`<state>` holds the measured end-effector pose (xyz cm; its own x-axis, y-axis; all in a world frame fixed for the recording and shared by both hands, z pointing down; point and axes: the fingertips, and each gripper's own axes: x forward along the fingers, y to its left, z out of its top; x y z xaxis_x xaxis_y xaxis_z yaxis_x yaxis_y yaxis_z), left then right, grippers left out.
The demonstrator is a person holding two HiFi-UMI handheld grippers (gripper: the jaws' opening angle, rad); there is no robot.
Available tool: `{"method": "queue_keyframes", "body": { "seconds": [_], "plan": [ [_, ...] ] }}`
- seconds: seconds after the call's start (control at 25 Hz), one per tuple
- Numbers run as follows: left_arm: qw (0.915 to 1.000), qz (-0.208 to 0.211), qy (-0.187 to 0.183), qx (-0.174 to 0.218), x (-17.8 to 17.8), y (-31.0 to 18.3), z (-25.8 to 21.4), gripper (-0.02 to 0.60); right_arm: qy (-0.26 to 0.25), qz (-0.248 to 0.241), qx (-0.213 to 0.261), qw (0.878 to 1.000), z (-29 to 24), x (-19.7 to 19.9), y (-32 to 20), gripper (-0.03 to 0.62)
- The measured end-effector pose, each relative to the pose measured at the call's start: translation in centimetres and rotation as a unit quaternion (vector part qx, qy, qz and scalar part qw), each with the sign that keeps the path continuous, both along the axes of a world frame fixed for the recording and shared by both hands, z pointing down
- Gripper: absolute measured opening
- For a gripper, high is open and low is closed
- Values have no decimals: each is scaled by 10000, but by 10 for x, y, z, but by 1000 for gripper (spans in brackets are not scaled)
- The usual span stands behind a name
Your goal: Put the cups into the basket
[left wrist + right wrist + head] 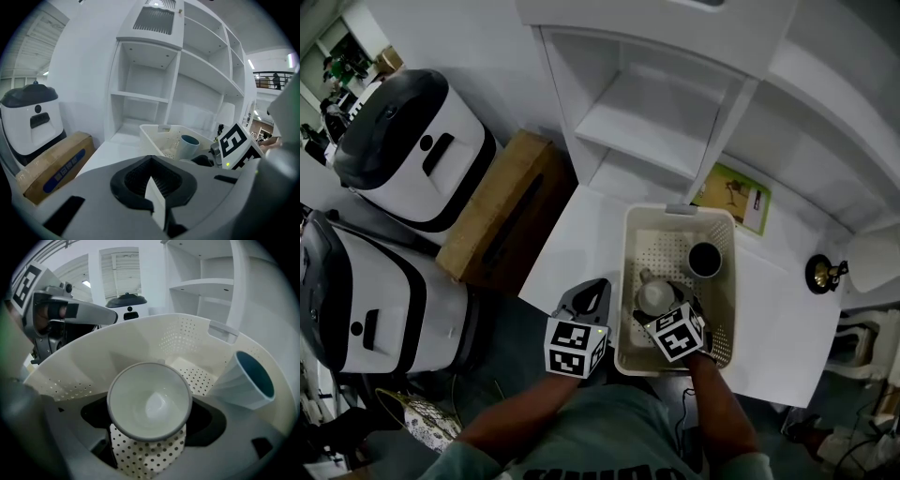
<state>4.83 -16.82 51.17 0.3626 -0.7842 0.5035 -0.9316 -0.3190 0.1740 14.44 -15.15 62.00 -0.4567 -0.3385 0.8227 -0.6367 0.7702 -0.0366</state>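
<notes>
A cream perforated basket (628, 281) stands on the white table (572, 248). A blue-lined ribbed cup (704, 260) sits in its far right part and shows tilted in the right gripper view (248, 380). My right gripper (664, 311) reaches into the basket's near end, shut on a white cup (656, 295). The white cup's mouth (150, 401) faces the camera, above the dotted basket floor. Left of the basket, my left gripper (592, 292) hovers over the table edge, shut and empty (152, 187). The left gripper view shows the basket (154, 136) and blue cup (190, 145) ahead to its right.
White shelves (666, 103) rise behind the basket. A cardboard box (511, 211) and two white-and-black appliances (412, 150) (375, 300) stand left of the table. A green booklet (731, 199) leans behind the basket; a small dark ornament (825, 274) sits at the right.
</notes>
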Motion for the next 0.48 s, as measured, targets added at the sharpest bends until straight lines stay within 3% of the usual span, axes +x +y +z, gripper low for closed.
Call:
{"method": "queue_keyframes", "body": {
  "seconds": [0.32, 0.48],
  "plan": [
    [9997, 196, -32, 135, -3, 5, -13, 6, 280, -50, -38, 9996, -1, 1, 8, 402],
    [9992, 315, -49, 239, -6, 8, -23, 6, 454, -53, 205, 9987, -7, 6, 6, 403]
  ]
}}
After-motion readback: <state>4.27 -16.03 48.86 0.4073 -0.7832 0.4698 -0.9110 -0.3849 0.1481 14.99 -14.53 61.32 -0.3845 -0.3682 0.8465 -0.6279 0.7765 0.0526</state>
